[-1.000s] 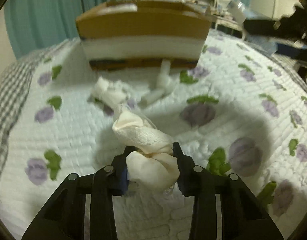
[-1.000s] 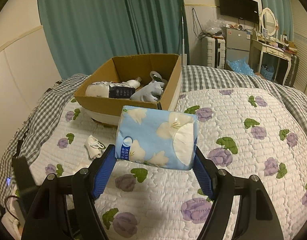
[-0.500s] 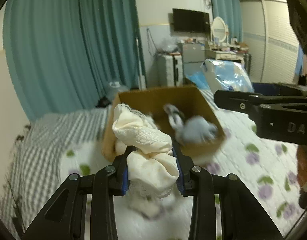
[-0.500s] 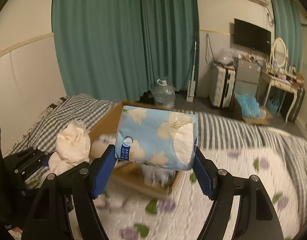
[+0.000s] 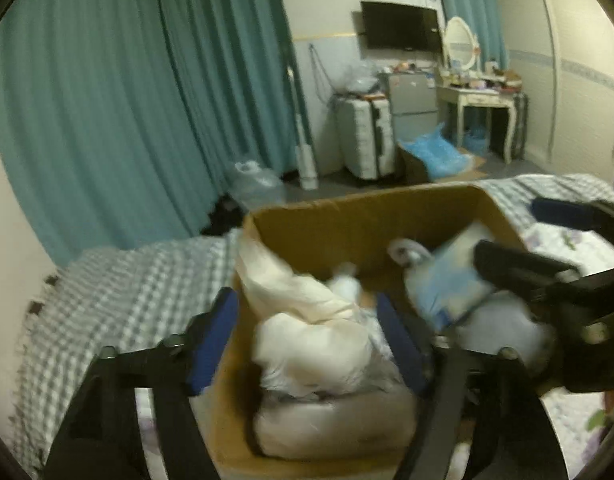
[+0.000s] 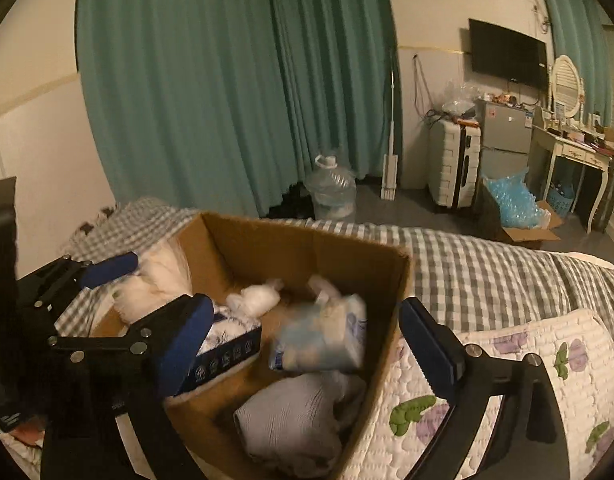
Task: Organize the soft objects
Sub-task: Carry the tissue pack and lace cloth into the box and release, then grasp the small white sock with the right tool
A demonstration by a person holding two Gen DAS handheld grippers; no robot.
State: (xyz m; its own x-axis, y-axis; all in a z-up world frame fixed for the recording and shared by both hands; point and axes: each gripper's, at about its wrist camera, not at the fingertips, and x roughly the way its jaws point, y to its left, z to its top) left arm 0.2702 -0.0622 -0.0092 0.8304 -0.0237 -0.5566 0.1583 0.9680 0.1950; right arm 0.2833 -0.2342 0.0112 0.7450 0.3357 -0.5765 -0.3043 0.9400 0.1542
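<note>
An open cardboard box [image 5: 347, 216] [image 6: 287, 248] stands on the bed. My left gripper [image 5: 307, 320] hangs over its left end, jaws opening. A cream lace cloth bundle [image 5: 307, 332] [image 6: 159, 280] lies loose between them, slumping onto the box's left wall and contents. My right gripper [image 6: 305, 320] is above the box's right half, jaws opening wide. The blue flowered tissue pack [image 6: 323, 336] [image 5: 447, 284] is blurred below them, free of the pads, inside the box. The right gripper [image 5: 547, 236] also shows in the left wrist view, and one blue pad of the left fingers [image 6: 111, 268] in the right wrist view.
Inside the box lie a grey folded cloth [image 6: 291, 412], a dark blue tissue carton [image 6: 227, 344] and a white rolled item [image 6: 255, 296]. A flowered quilt [image 6: 527, 360] and checked blanket [image 6: 467, 264] cover the bed. A water jug [image 6: 331, 192] and a suitcase [image 6: 455, 164] stand on the floor beyond.
Both grippers travelled from over the quilt to above the box. Both jaws spread apart; the cream cloth and the tissue pack left their grips and dropped towards the box.
</note>
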